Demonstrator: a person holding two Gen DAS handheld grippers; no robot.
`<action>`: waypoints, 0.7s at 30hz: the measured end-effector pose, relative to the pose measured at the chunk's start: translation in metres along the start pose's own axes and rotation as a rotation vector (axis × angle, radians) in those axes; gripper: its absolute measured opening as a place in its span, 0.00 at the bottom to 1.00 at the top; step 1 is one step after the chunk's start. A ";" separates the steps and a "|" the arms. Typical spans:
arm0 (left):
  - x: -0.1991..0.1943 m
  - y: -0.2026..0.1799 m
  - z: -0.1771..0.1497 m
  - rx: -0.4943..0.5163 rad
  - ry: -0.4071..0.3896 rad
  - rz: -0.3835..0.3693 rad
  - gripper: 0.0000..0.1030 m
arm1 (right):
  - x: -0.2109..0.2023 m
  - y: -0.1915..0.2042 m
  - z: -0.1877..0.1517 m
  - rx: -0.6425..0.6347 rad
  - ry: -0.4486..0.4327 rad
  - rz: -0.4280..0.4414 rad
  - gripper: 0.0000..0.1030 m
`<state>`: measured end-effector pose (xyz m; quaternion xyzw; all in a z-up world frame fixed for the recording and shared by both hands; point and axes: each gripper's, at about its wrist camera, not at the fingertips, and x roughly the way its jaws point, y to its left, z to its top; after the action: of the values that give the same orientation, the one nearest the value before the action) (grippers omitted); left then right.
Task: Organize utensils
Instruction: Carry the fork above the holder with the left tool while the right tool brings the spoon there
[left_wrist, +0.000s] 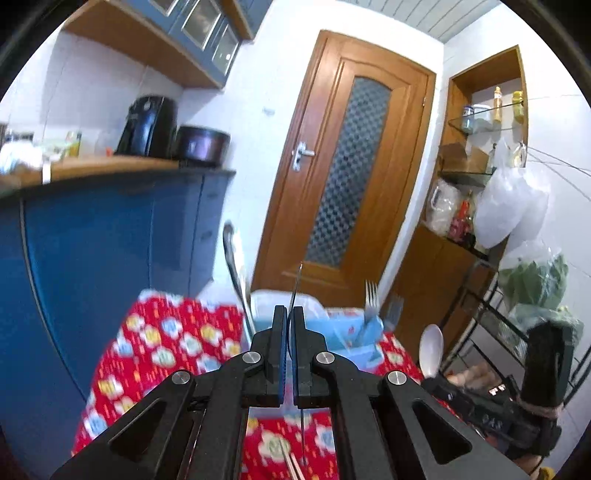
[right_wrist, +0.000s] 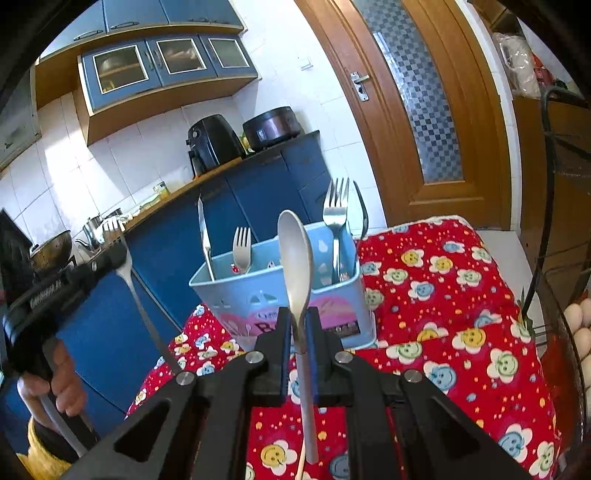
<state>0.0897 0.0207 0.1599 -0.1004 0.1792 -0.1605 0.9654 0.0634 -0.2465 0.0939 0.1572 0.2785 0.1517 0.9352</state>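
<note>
While both tools sit above the red flowered cloth, each is already closed on a piece of cutlery. The right gripper pinches a pale spoon at its neck, bowl up at twelve o'clock, handle hanging below the jaws toward six. The left gripper is clamped nearly flat on a thin metal utensil seen edge-on (from the right wrist it reads as a slim-handled spoon or ladle, though I cannot be sure).

Just beyond the spoon stands the blue utensil holder, already holding a knife and forks. Both pieces look stiff, light and smooth, so I judge they could pivot or slide in a narrow pinch; a grip near the neck keeps them steadier than one far down the handle.
</note>
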 end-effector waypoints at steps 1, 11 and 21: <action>0.002 -0.001 0.009 0.009 -0.014 0.006 0.01 | 0.001 0.000 0.002 -0.001 -0.002 0.001 0.08; 0.026 -0.008 0.065 0.042 -0.114 0.059 0.01 | 0.005 -0.008 0.013 0.000 -0.025 -0.003 0.06; 0.068 -0.014 0.062 0.048 -0.114 0.103 0.01 | 0.002 -0.009 0.041 -0.026 -0.092 -0.025 0.06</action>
<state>0.1697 -0.0076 0.1984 -0.0769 0.1250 -0.1086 0.9832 0.0896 -0.2626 0.1221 0.1486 0.2351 0.1362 0.9508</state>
